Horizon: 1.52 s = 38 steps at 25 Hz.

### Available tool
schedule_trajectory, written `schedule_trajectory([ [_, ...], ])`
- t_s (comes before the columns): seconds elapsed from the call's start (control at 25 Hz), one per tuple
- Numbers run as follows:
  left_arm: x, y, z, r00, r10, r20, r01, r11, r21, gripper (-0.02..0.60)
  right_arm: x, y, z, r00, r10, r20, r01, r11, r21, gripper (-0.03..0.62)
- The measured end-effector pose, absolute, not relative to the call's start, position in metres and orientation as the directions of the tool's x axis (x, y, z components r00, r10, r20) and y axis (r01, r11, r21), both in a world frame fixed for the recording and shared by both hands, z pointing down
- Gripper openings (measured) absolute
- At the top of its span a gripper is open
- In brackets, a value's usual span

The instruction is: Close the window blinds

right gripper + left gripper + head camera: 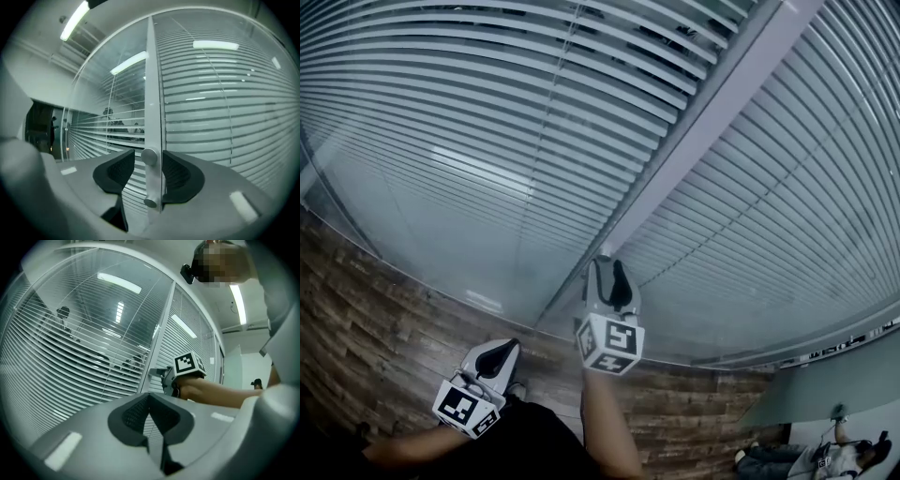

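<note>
Right gripper [148,163] jaws are standing apart, and I'm seeing the blinds [225,108] spreading behind glass on either side, the frame post [152,84] dividing them, its round knob [149,155] sitting between the pads. Left gripper [150,399] is hanging back from the glass, jaws together.

Post [152,84]: upright, between two glass panes.
Blinds [487,122]: behind the glass, left and right of the post.
Knobs: upper knob [149,156] directly above lower knob [150,202], both on the post's front.
Right tongs [148,161]: at the post, upper knob between the jaws.
Left tongs [499,352]: lower left of the right tongs, back from the glass, above the floor [384,347].
</note>
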<state>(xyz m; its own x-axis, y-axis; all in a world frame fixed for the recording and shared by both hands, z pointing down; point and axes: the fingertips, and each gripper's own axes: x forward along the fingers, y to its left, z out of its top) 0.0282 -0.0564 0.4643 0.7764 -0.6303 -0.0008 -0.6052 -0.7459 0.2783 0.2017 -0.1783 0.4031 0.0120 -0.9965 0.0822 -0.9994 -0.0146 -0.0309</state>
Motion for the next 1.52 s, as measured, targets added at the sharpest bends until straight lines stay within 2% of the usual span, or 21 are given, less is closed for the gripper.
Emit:
schedule_trajectory([
  [0.16, 0.025, -0.056, 0.464, 0.767, -0.642, 0.002, -0.617, -0.737, 0.276, 0.0, 0.207, -0.182, 0.407, 0.036, -0.996, 0.082, -0.986, -0.049, -0.157, 0.17],
  [0.52, 0.017, -0.057, 0.457, 0.757, -0.653, 0.003, -0.628, -0.726, 0.28, 0.0, 0.207, -0.189, 0.4, 0.085, -0.993, 0.079, -0.987, -0.095, -0.133, 0.127],
  [0.8, 0.014, -0.056, 0.458, 0.757, -0.654, -0.004, -0.625, -0.726, 0.288, 0.0, 0.204, -0.19, 0.399, 0.095, -0.987, 0.132, -0.985, -0.074, 0.157, 0.119],
  [0.88, 0.015, -0.055, 0.457, 0.757, -0.654, -0.005, -0.625, -0.726, 0.288, 0.0, 0.204, -0.189, 0.399, 0.11, -0.983, 0.145, -0.962, -0.069, 0.265, 0.098],
  [1.08, 0.016, -0.054, 0.46, 0.764, -0.645, -0.005, -0.616, -0.733, 0.288, 0.0, 0.201, -0.191, 0.405, 0.132, -0.974, 0.183, -0.878, -0.029, 0.478, 0.097],
  [1.2, 0.015, -0.052, 0.459, 0.767, -0.642, -0.008, -0.612, -0.736, 0.29, 0.0, 0.2, -0.19, 0.405, 0.151, -0.969, 0.194, -0.803, -0.006, 0.596, 0.098],
  [1.4, 0.011, -0.052, 0.461, 0.767, -0.641, -0.01, -0.61, -0.735, 0.297, 0.0, 0.195, -0.192, 0.407, 0.186, -0.961, 0.202, -0.567, 0.063, 0.821, 0.101],
  [1.52, 0.013, -0.05, 0.461, 0.773, -0.634, -0.009, -0.604, -0.74, 0.297, 0.0, 0.196, -0.192, 0.41, 0.197, -0.961, 0.192, -0.536, 0.058, 0.842, 0.103],
])
